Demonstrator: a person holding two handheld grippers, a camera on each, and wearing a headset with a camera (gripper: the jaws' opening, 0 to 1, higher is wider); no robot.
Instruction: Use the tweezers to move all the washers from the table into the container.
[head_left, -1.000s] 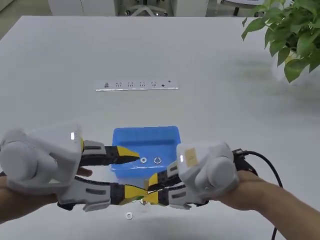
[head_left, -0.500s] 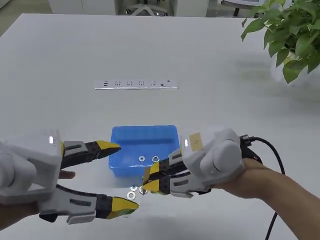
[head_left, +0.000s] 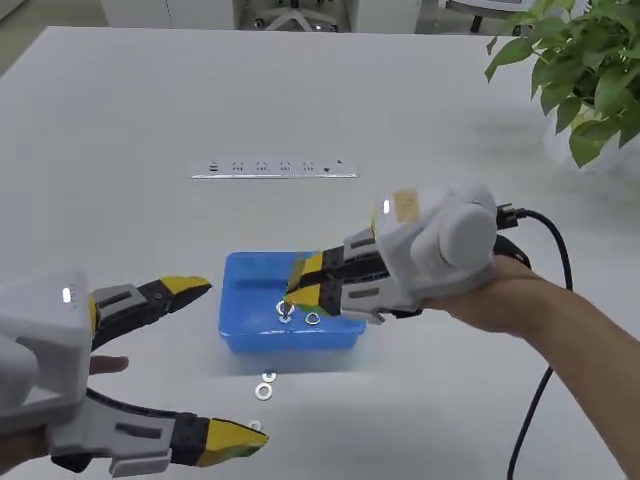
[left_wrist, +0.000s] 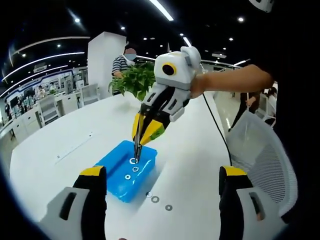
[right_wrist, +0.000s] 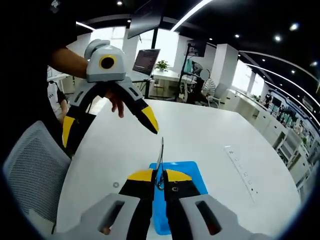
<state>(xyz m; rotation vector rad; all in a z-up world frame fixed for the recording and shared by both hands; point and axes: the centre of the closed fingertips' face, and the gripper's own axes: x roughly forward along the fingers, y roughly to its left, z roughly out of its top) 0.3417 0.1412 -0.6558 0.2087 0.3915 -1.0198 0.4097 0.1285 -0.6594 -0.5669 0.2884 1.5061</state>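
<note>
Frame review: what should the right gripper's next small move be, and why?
Probably loosen the right gripper slightly so the tweezers open and release: their tips hang inside the blue container, apparently with a washer at them. Other washers lie on the table beside it.

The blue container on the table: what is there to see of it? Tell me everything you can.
The blue container is a shallow, open rectangular tray, plastic by its look, lying flat on the white table. A few small metal washers lie on its floor. The right tool holds thin tweezers pointing down into it, tips at a washer. Loose washers lie on the table just outside the wall nearest the person, apart from it.
</note>
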